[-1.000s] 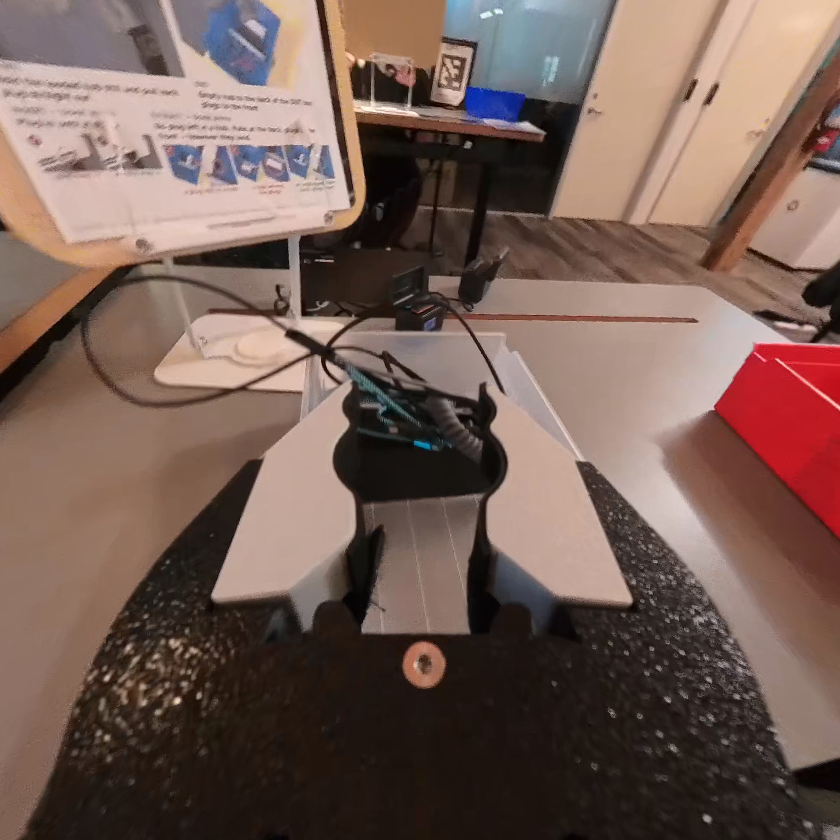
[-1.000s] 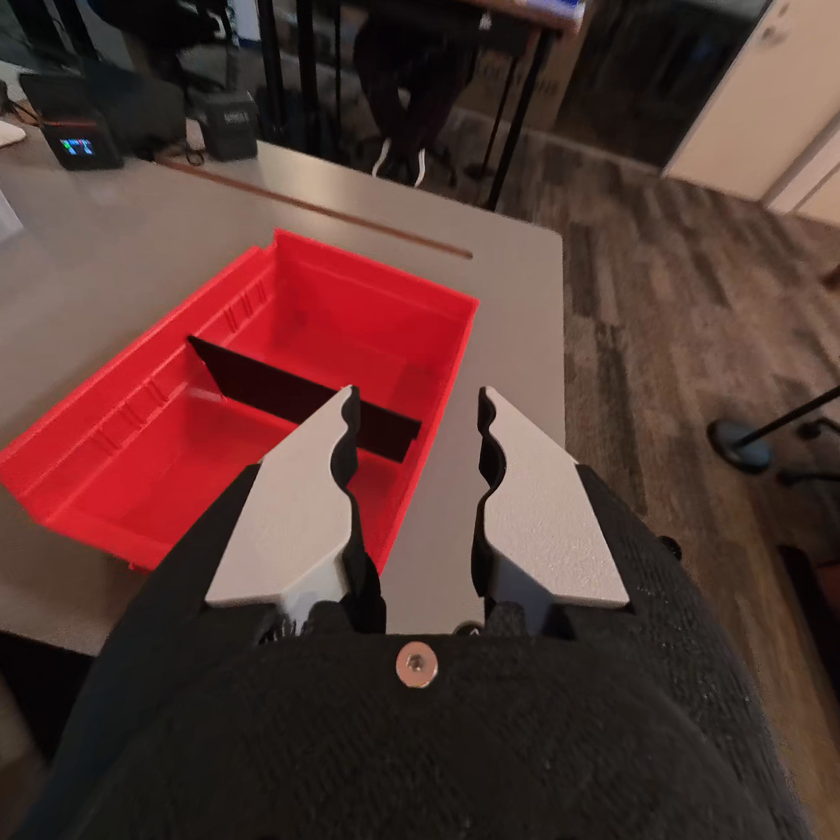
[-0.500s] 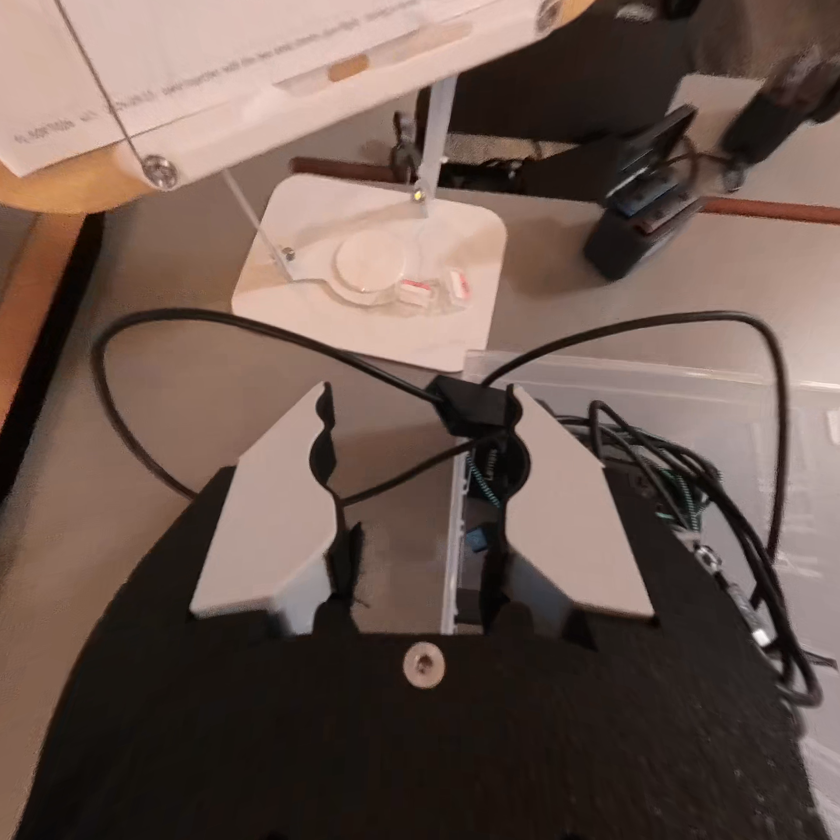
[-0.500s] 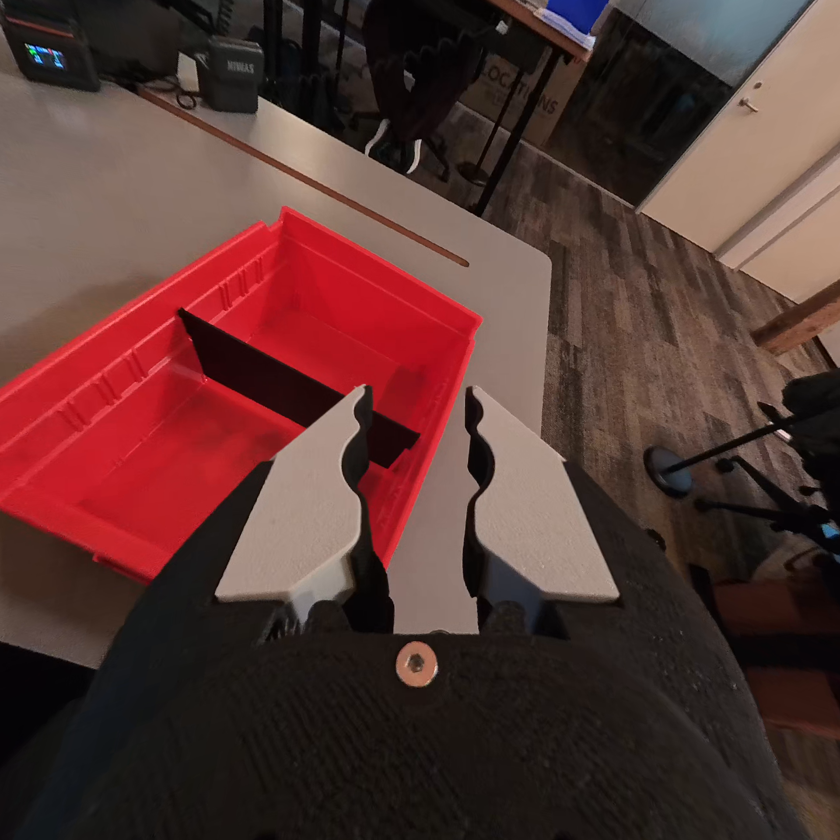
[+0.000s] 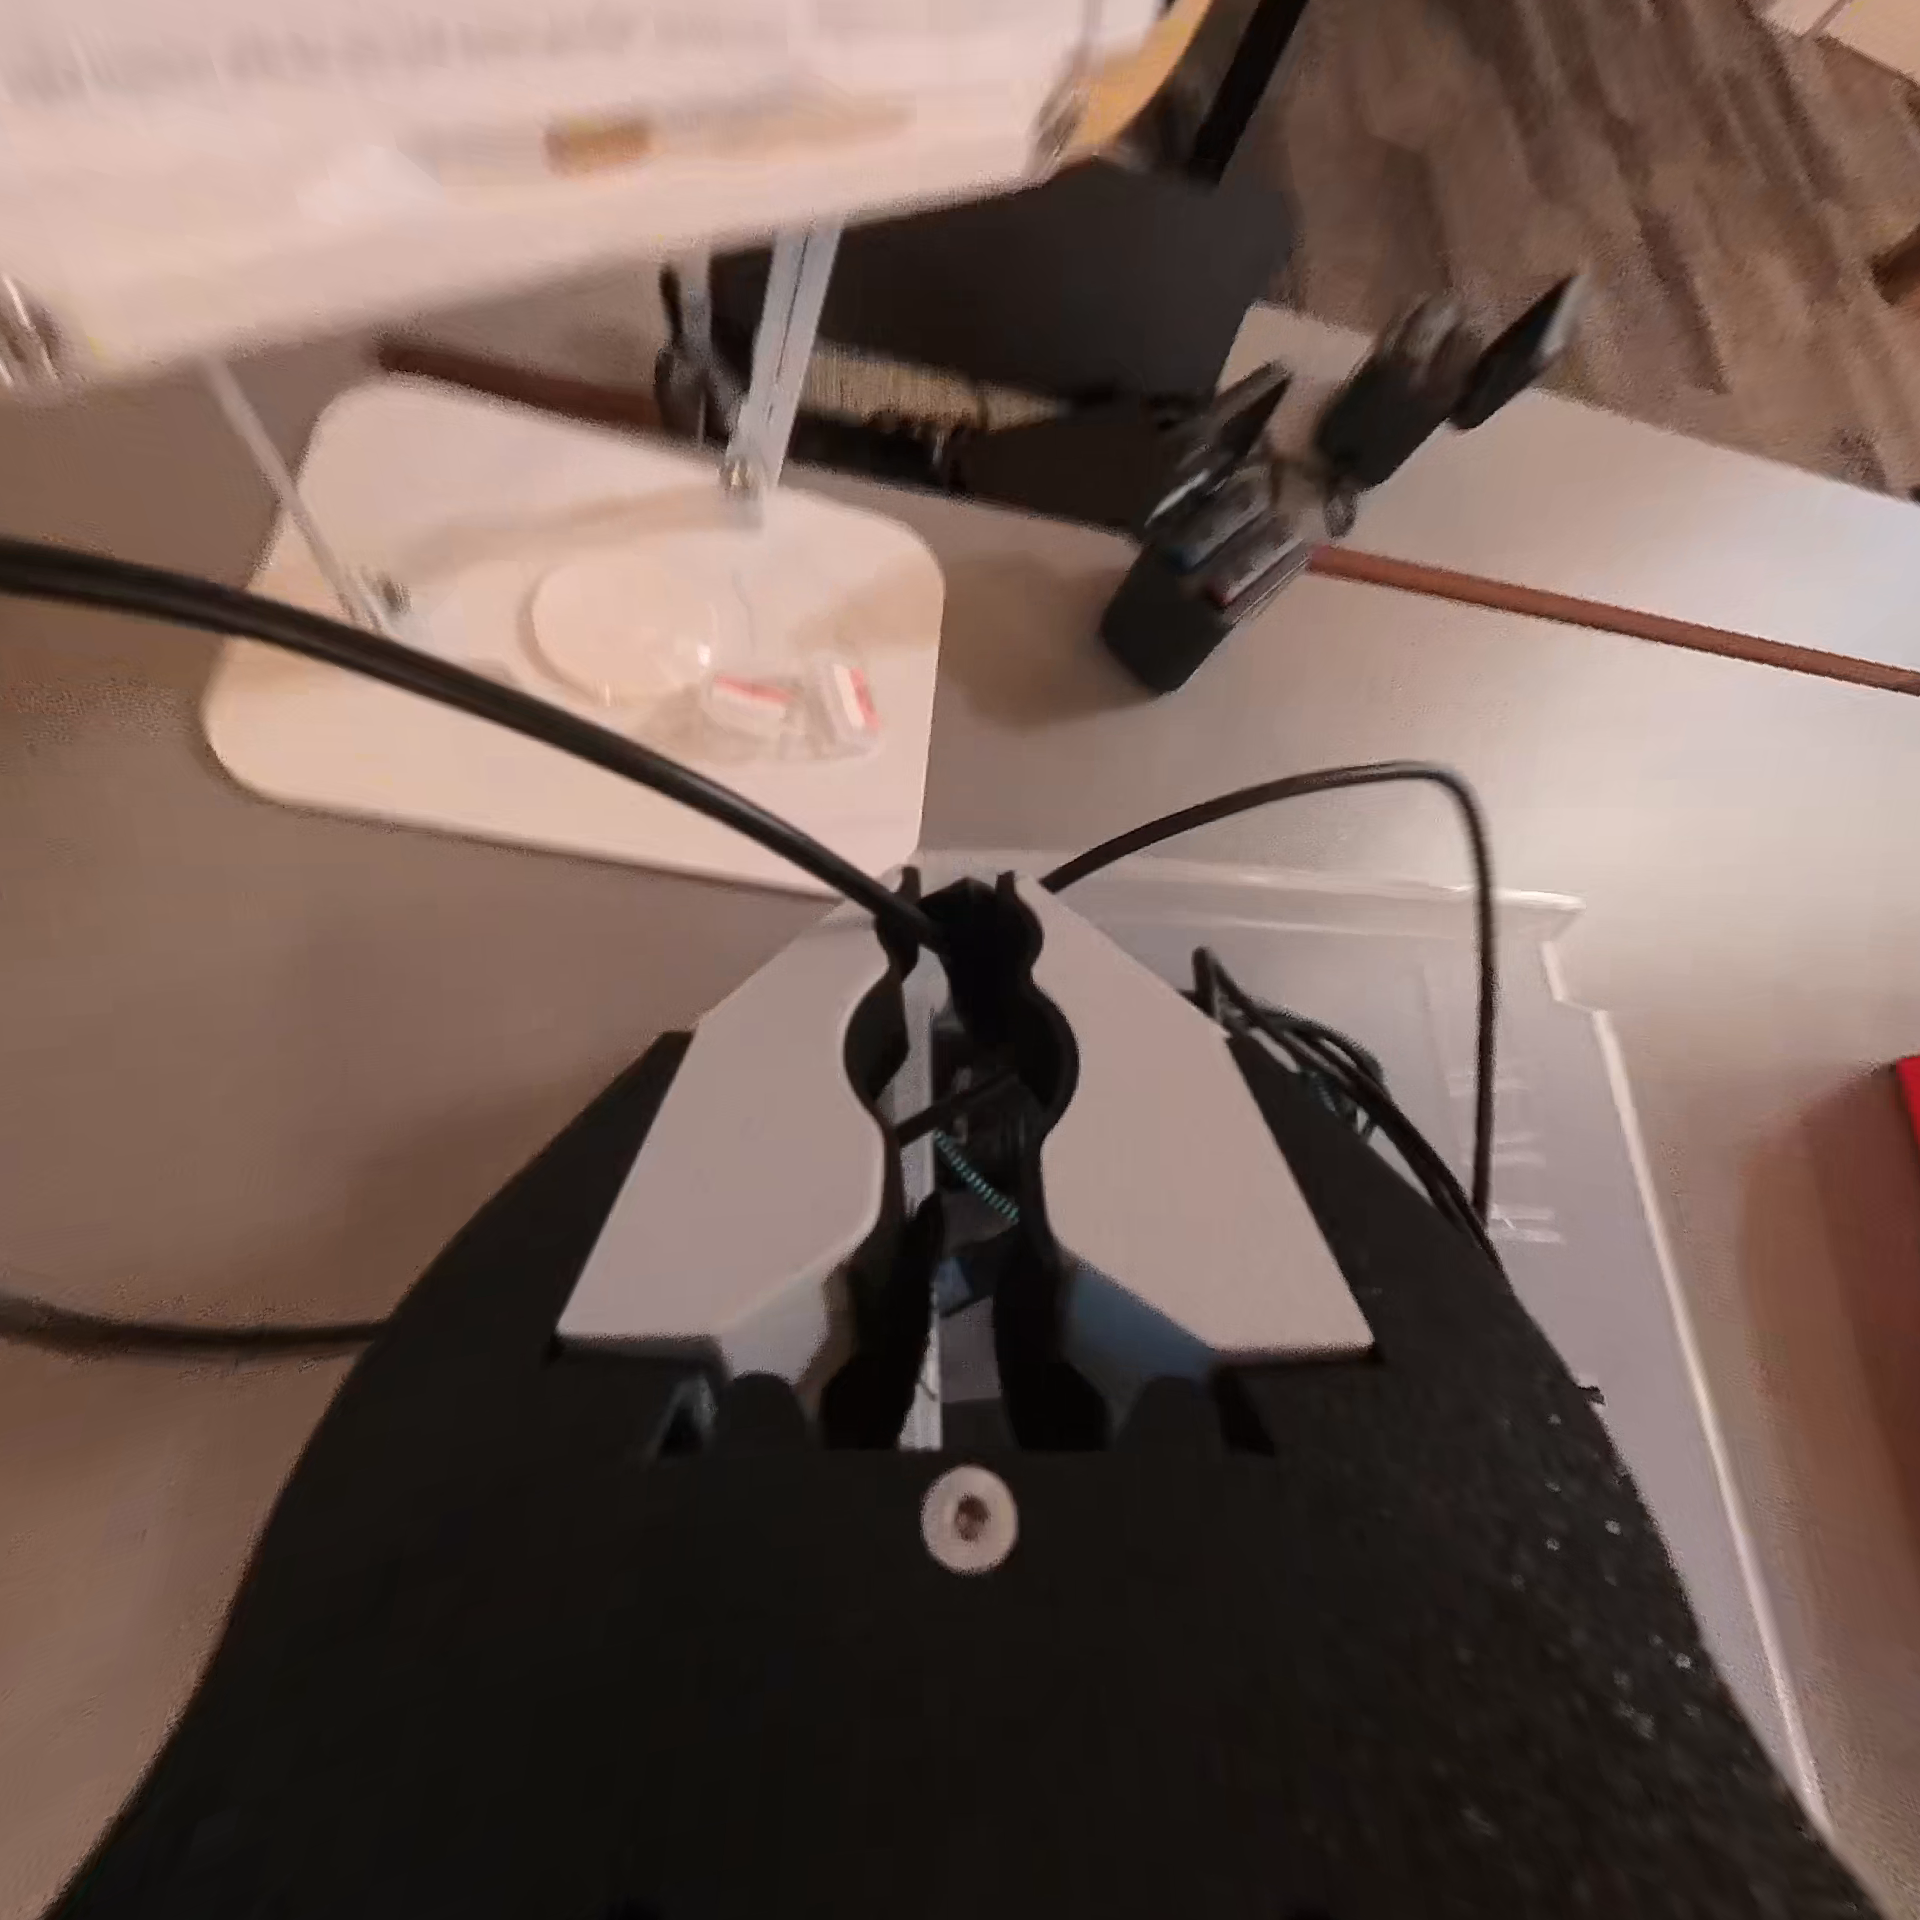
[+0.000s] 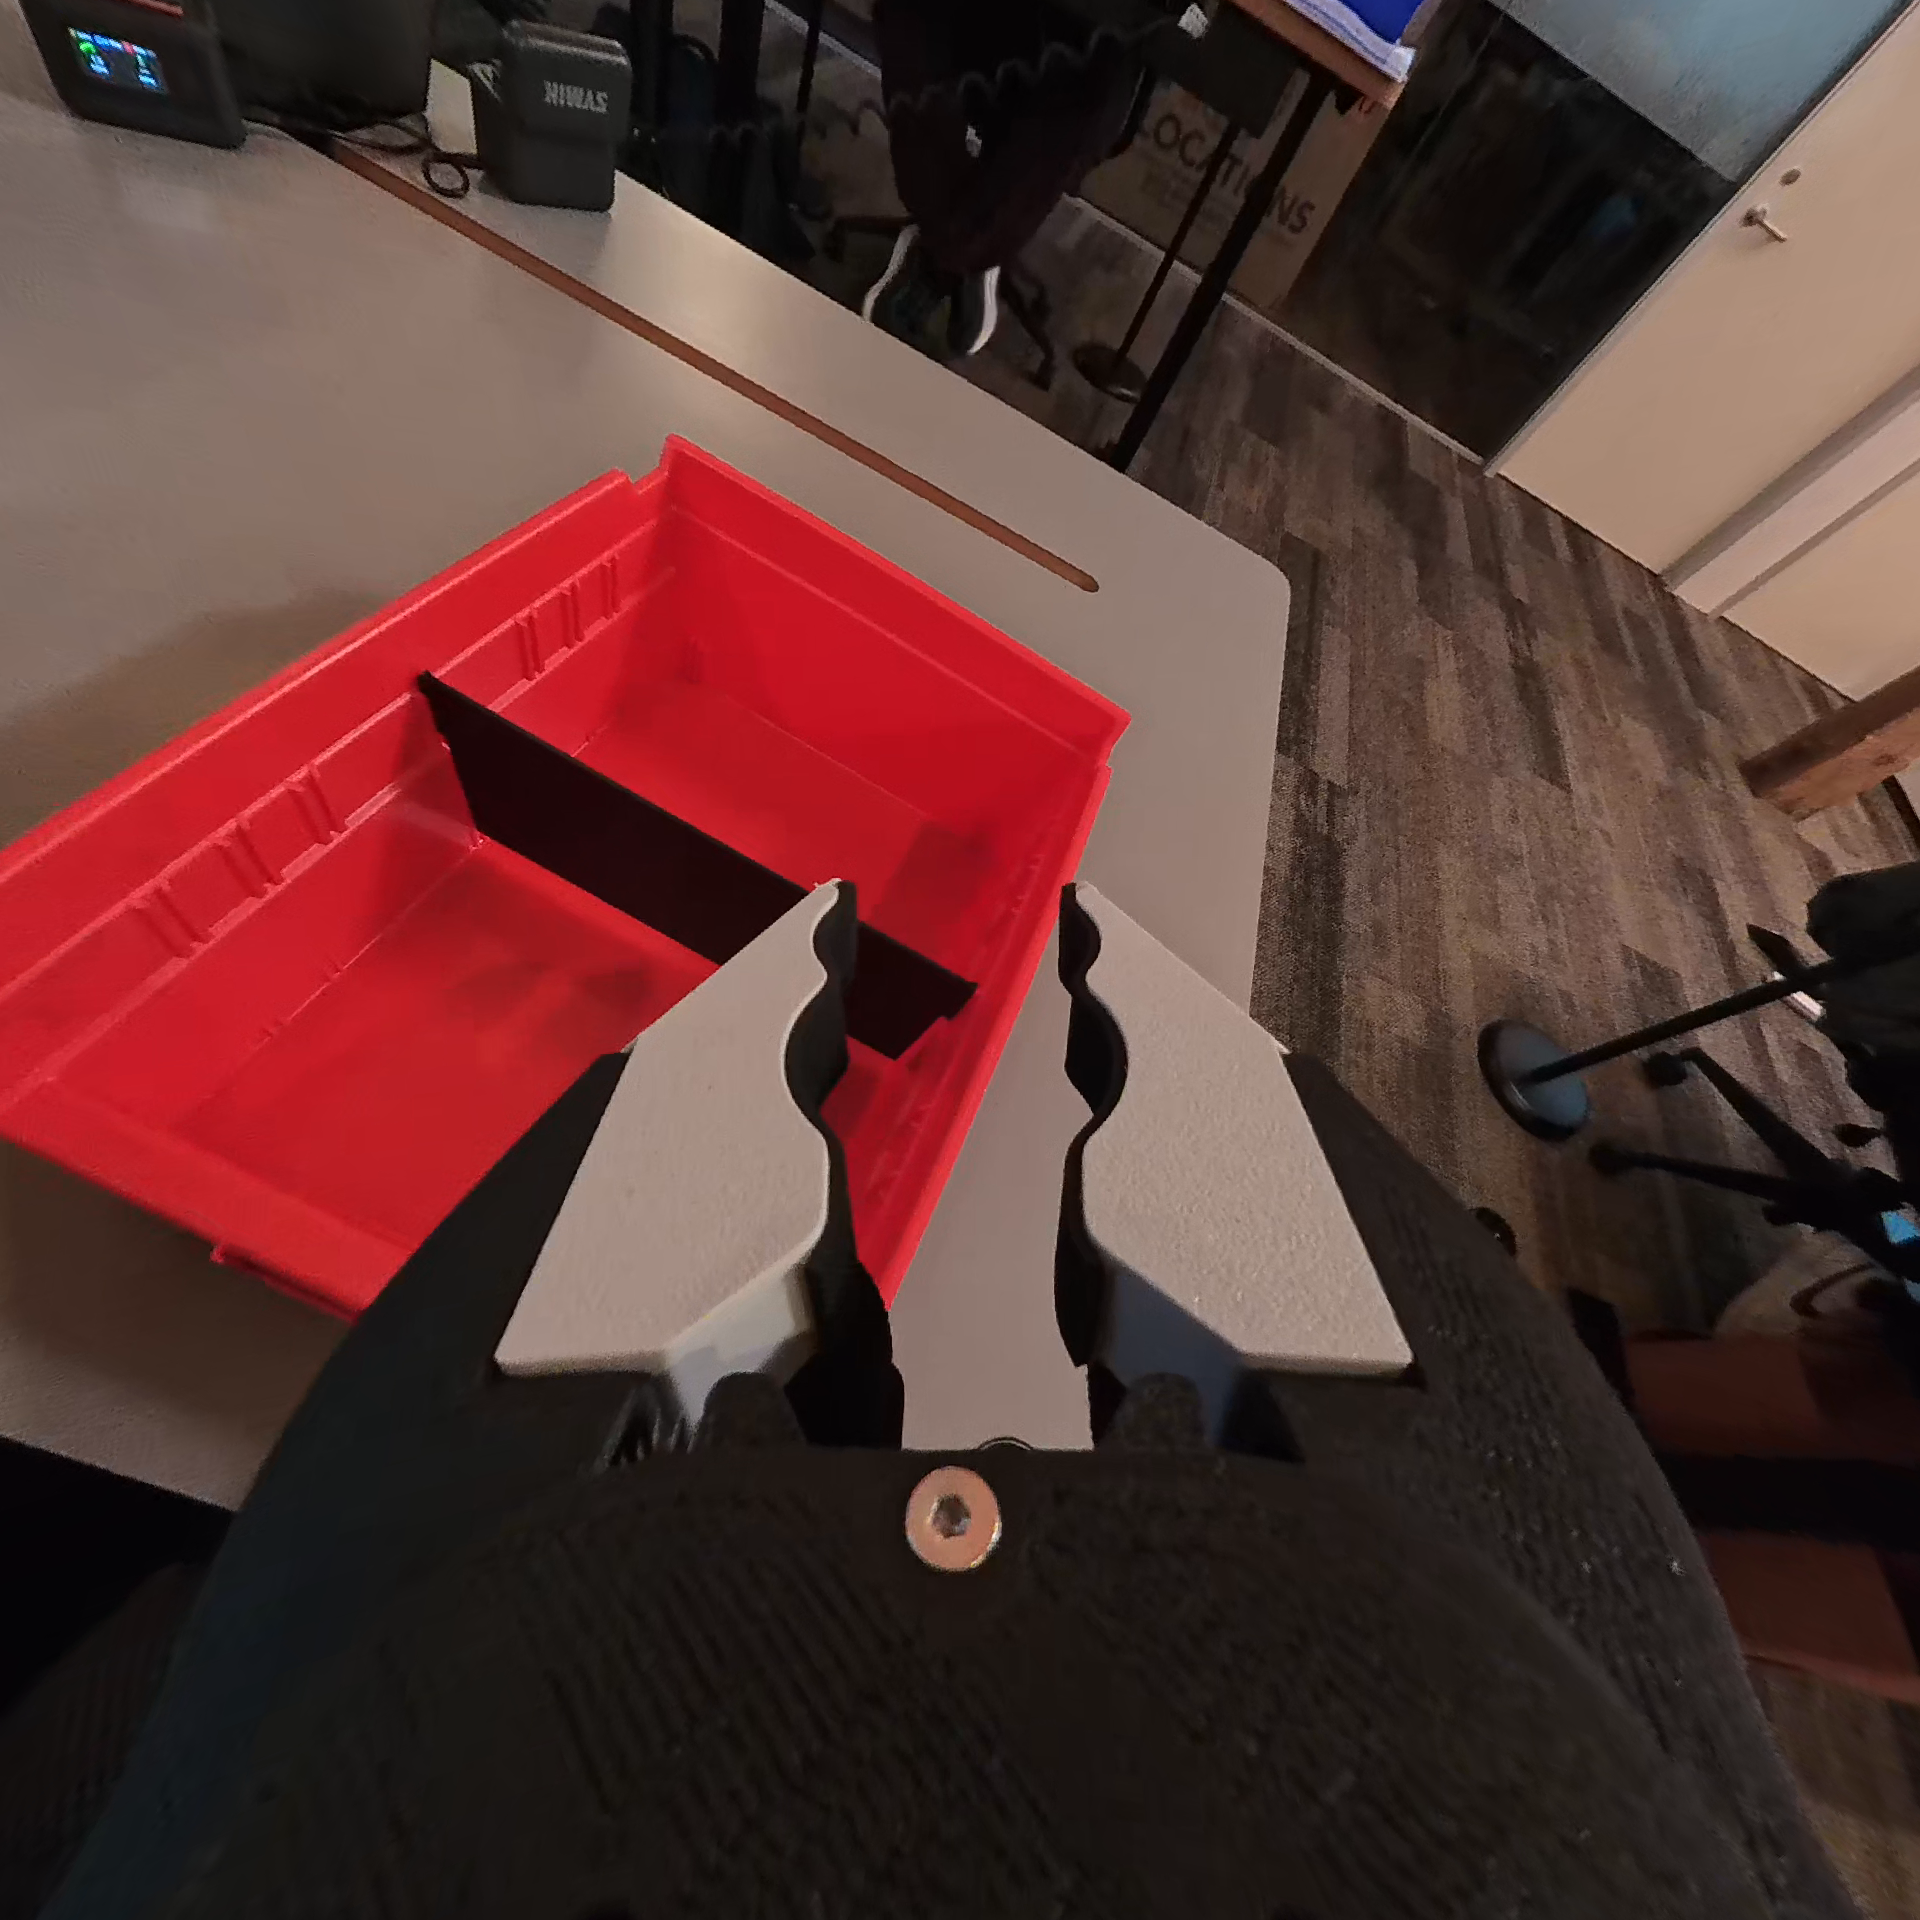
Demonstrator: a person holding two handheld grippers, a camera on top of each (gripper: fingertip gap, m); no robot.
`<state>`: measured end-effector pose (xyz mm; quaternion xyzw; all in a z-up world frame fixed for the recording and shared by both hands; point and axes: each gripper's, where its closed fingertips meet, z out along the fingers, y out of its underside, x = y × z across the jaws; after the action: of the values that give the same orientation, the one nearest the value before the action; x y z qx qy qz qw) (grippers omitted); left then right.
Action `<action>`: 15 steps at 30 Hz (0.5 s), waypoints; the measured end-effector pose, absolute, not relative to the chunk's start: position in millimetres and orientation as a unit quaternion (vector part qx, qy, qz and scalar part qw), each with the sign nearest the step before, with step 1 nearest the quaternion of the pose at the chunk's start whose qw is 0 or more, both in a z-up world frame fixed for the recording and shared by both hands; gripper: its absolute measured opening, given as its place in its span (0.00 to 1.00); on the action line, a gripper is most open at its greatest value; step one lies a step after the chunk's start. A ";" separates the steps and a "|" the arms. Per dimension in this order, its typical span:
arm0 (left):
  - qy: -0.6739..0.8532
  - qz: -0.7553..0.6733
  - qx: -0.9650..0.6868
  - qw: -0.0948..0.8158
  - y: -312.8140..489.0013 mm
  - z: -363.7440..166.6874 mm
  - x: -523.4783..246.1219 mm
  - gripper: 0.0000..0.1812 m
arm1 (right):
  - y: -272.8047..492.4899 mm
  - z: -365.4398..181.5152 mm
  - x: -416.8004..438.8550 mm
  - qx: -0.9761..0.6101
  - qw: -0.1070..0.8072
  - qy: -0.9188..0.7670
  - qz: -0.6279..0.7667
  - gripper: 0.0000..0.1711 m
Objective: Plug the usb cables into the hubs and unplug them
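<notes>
My left gripper (image 5: 961, 914) is shut on the black plug (image 5: 977, 961) of a USB cable, just over the near-left corner of a clear plastic bin (image 5: 1351, 914). A thick black cable (image 5: 520, 696) runs from the plug up to the left, and a thin one (image 5: 1299, 779) loops to the right. More tangled cables (image 5: 1309, 1049) lie in the bin. No hub can be made out. My right gripper (image 6: 956, 904) is open and empty, hovering over the right end of a red bin (image 6: 312, 904) with a black divider (image 6: 623, 821).
A white stand base (image 5: 520, 748) with a paper board (image 5: 416, 156) above it stands behind the clear bin. A black device (image 5: 1195, 613) sits at the back. The red bin's edge (image 5: 1870, 1122) shows at the right. The table's right edge (image 6: 1236, 748) drops to the floor. My hands' fingertips stand some 70 cm from each other.
My left gripper's fingers have closed on the black plug that lay between them half a second ago. My right gripper has barely moved and its fingers stand a little closer.
</notes>
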<state>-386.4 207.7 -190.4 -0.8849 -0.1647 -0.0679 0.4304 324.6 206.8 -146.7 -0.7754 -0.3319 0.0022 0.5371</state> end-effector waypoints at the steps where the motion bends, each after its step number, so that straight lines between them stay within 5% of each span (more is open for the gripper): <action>1: -0.144 -0.052 -0.879 0.452 208.6 -173.9 -381.7 0.06 | 207.4 -147.2 324.4 -0.776 0.537 -0.331 0.004 0.22; 15: 0.140 0.040 -0.712 0.687 202.5 97.3 -208.5 0.05 | 203.5 -142.2 305.5 -0.762 0.541 -0.356 0.007 0.22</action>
<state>-208.5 202.5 97.3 -0.7117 0.1397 0.0403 0.6873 305.5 203.5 -142.2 -0.7616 -0.3561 0.0069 0.5413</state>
